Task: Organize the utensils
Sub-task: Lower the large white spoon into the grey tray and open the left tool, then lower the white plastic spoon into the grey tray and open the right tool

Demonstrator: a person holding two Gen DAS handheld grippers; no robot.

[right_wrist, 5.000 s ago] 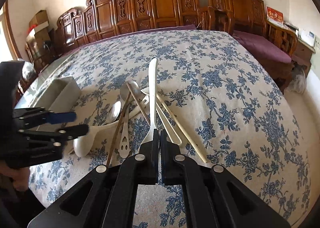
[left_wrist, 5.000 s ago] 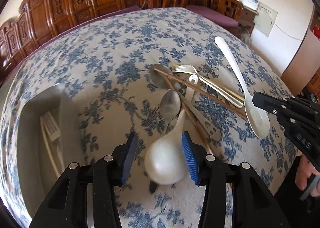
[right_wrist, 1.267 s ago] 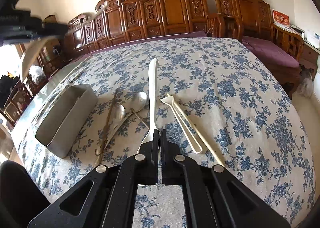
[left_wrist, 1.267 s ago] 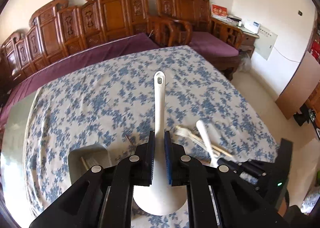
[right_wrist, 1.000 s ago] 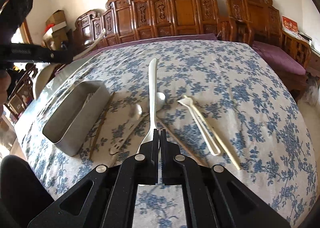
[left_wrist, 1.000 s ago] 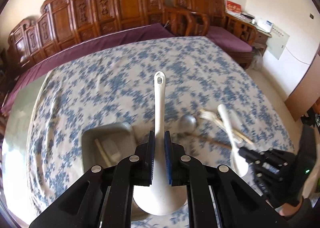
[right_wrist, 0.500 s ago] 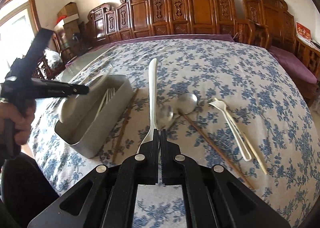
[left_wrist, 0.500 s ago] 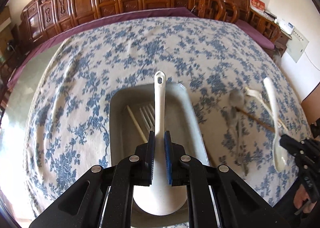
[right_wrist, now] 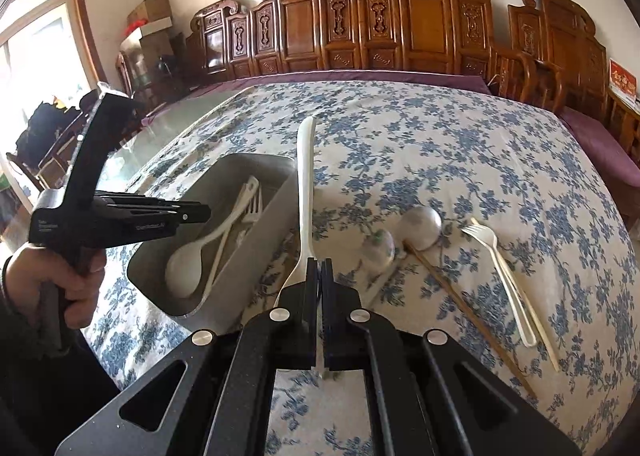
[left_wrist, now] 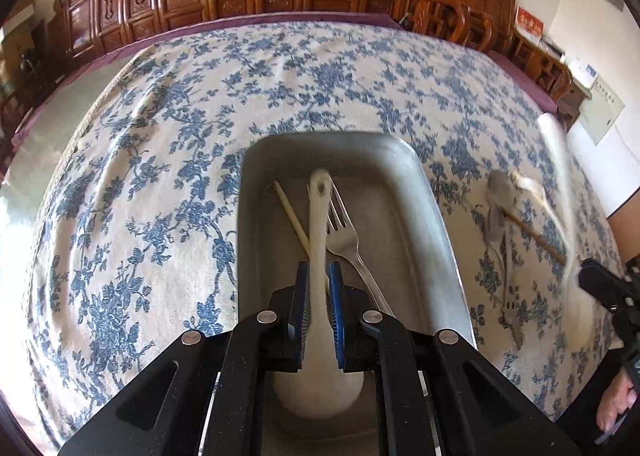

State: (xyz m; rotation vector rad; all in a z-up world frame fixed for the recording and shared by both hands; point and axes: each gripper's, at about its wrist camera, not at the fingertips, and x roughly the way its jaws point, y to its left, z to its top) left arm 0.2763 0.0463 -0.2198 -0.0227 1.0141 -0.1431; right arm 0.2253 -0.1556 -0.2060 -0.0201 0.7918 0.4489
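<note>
Both grippers are showing matte black angular frames with round silver screws. The left gripper (left_wrist: 318, 294) is wearing ribbed blue pads (left_wrist: 334, 296); its black pistol handle is carrying small pale lettering. A dark sleeve (right_wrist: 16, 332) is covering the left wrist.

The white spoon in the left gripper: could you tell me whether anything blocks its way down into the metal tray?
Nothing visible blocks it. The white spoon hangs over the metal tray, where a fork and chopstick already lie beneath it.
</note>
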